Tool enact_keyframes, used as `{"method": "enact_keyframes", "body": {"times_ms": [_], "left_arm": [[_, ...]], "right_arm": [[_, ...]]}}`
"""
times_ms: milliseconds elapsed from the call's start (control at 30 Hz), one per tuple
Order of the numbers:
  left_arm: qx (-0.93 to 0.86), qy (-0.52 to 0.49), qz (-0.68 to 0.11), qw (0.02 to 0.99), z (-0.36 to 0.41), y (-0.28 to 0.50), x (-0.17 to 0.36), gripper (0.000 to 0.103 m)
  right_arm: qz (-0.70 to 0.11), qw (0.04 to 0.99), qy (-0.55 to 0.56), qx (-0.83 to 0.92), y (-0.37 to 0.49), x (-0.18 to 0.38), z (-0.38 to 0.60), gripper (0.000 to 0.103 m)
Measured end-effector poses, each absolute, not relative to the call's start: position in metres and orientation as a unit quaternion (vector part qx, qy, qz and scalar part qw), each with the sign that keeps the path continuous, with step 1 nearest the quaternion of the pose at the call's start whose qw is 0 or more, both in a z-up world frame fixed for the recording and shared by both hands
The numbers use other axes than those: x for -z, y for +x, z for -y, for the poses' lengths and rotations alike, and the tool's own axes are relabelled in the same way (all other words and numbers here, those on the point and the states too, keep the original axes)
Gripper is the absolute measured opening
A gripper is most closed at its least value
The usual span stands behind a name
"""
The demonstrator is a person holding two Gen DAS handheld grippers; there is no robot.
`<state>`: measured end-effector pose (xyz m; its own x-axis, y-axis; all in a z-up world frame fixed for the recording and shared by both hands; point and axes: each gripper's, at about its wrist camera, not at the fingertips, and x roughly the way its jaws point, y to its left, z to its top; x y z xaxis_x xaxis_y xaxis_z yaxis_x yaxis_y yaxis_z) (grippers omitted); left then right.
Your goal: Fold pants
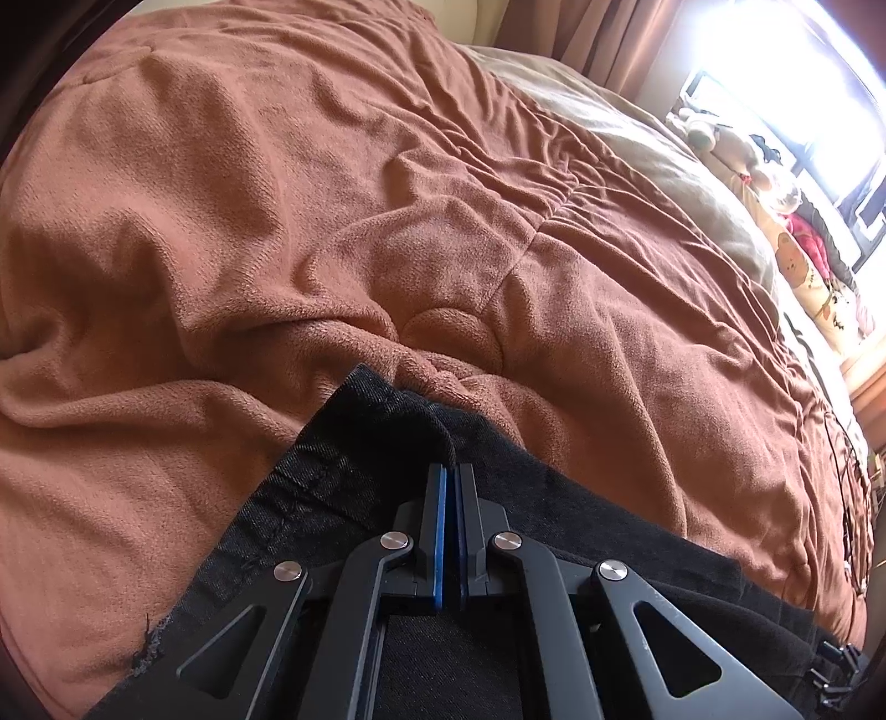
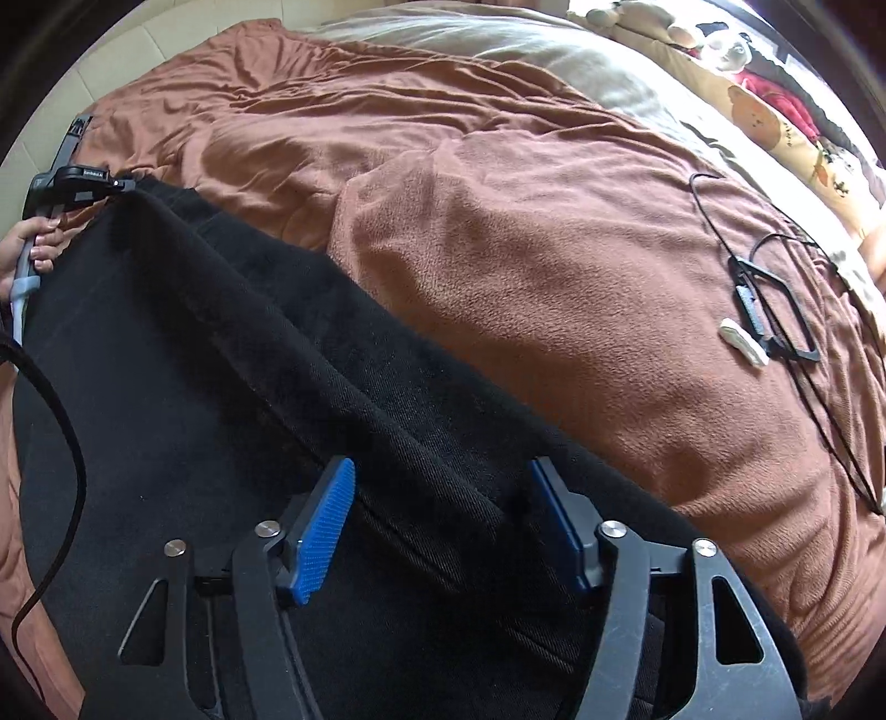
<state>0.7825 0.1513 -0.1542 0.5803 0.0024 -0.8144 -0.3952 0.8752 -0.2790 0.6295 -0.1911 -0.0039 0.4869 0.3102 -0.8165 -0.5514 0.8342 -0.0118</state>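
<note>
Black denim pants (image 1: pixel 354 476) lie spread on a rust-brown blanket (image 1: pixel 332 221). My left gripper (image 1: pixel 449 471) is shut, its blue pads pinching a raised fold at the pants' edge. In the right wrist view the pants (image 2: pixel 221 343) stretch from the far left toward the camera. There my right gripper (image 2: pixel 443 468) stands open over the near end. A ridge of the cloth runs between its blue pads (image 2: pixel 326 520), which do not press on it. At the far left of that view a hand (image 2: pixel 30 243) holds the left gripper (image 2: pixel 119 185) at the pants' far corner.
The brown blanket (image 2: pixel 526 249) covers most of the bed, with a beige cover (image 2: pixel 498 50) beyond it. A black frame with a thin cable (image 2: pixel 775 315) and a small white piece (image 2: pixel 742 343) lie on the blanket at right. Stuffed toys (image 2: pixel 736 50) line the far edge by a bright window.
</note>
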Motion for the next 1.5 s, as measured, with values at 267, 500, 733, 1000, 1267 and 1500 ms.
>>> {"method": "enact_keyframes", "body": {"times_ms": [267,500,733,1000,1267,1500], "left_arm": [[-0.116,-0.220,-0.444,0.861,-0.151,0.783,0.156,0.003],[-0.116,-0.227,-0.437,0.863,-0.153,0.779,0.148,0.002],[-0.121,-0.226,-0.430,0.866,-0.152,0.789,0.137,0.002],[-0.134,-0.220,-0.436,0.862,-0.153,0.817,0.148,0.002],[-0.141,-0.188,-0.455,0.859,-0.144,0.829,0.164,0.009],[-0.123,-0.189,-0.435,0.872,-0.151,0.805,0.133,0.077]], "right_arm": [[-0.453,0.838,-0.157,-0.259,0.640,0.011,0.185,0.021],[-0.416,0.848,-0.211,-0.252,0.610,0.004,0.169,0.000],[-0.365,0.877,-0.224,-0.217,0.601,-0.019,0.163,0.000],[-0.359,0.886,-0.233,-0.178,0.629,-0.010,0.145,0.000],[-0.385,0.889,-0.205,-0.138,0.660,0.028,0.140,0.000],[-0.384,0.903,-0.151,-0.120,0.656,0.006,0.156,0.050]]}}
